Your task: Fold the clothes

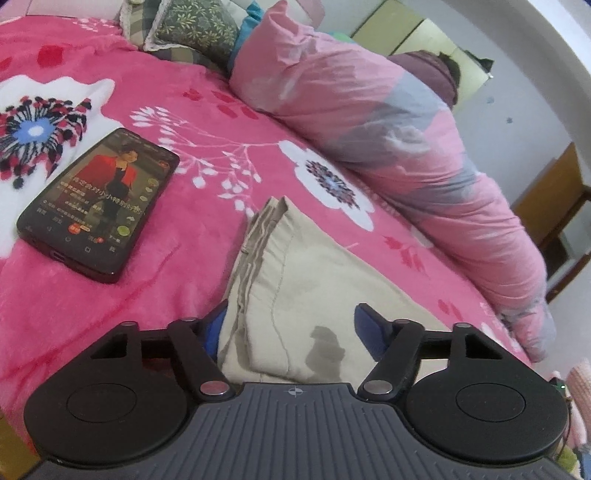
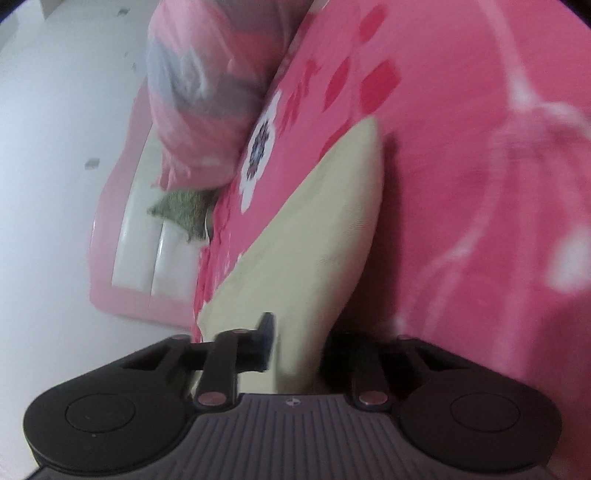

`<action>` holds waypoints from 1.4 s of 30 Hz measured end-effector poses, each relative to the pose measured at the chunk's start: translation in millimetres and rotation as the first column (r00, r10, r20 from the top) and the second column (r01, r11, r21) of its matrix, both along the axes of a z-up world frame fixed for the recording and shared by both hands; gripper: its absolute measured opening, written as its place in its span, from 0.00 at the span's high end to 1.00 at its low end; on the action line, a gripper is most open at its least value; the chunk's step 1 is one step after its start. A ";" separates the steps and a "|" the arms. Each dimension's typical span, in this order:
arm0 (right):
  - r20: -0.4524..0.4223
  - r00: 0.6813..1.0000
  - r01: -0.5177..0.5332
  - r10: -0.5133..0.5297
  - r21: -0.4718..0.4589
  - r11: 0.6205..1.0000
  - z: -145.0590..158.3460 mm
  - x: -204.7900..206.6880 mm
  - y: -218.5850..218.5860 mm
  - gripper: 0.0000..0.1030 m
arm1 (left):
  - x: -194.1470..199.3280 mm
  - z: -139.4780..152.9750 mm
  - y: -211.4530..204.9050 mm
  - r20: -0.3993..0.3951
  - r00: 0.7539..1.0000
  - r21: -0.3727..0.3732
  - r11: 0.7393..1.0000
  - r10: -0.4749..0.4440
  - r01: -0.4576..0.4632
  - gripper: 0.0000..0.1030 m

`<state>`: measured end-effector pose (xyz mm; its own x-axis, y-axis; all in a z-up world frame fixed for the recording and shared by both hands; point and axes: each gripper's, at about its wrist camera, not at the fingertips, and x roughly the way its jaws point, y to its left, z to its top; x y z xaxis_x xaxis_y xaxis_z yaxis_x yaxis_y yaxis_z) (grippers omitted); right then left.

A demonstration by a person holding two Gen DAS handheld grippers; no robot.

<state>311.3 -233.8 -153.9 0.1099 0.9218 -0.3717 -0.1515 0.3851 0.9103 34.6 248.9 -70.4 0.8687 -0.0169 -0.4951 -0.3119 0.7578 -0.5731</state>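
A beige garment (image 1: 314,266) lies folded on a pink flowered blanket (image 1: 147,302), with a damp-looking dark patch near its close end. My left gripper (image 1: 291,330) straddles that end and is open: one blue pad sits at the cloth's left edge, and the other pad (image 1: 369,332) hovers over the cloth and casts a shadow on it. In the blurred, tilted right wrist view the same garment (image 2: 325,221) runs into my right gripper (image 2: 299,347). Its fingers stand close together with the cloth pinched between them. The right finger is lost in shadow.
A black phone (image 1: 99,206) with a lit screen lies on the blanket, left of the garment. A rolled pink and grey quilt (image 1: 388,129) lines the far right side. Patterned pillows (image 1: 195,29) sit at the head by a pink and white headboard (image 2: 140,258). Wooden furniture (image 1: 565,206) stands beyond.
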 end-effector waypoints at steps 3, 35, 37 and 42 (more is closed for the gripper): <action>0.074 0.997 0.021 -0.018 -0.049 0.999 9.7 -2.6 9.6 0.91 | 3.2 1.3 -0.6 -0.020 0.999 0.006 0.999 0.047 -0.046 0.60; 0.059 0.919 0.391 -0.389 -0.022 0.920 25.7 -8.3 -233.1 0.59 | 103.5 10.1 -121.8 -0.053 0.958 0.060 0.956 -0.283 0.286 0.60; 0.053 0.916 0.397 -0.397 0.004 0.918 27.3 -3.3 -242.5 0.57 | 95.5 20.4 -119.0 -0.021 0.965 0.095 0.960 -0.261 0.262 0.59; 0.019 0.907 0.421 -0.421 -0.014 0.907 18.5 22.3 -240.4 0.64 | 99.5 35.6 -144.5 0.039 0.936 0.191 0.922 -0.350 0.337 0.59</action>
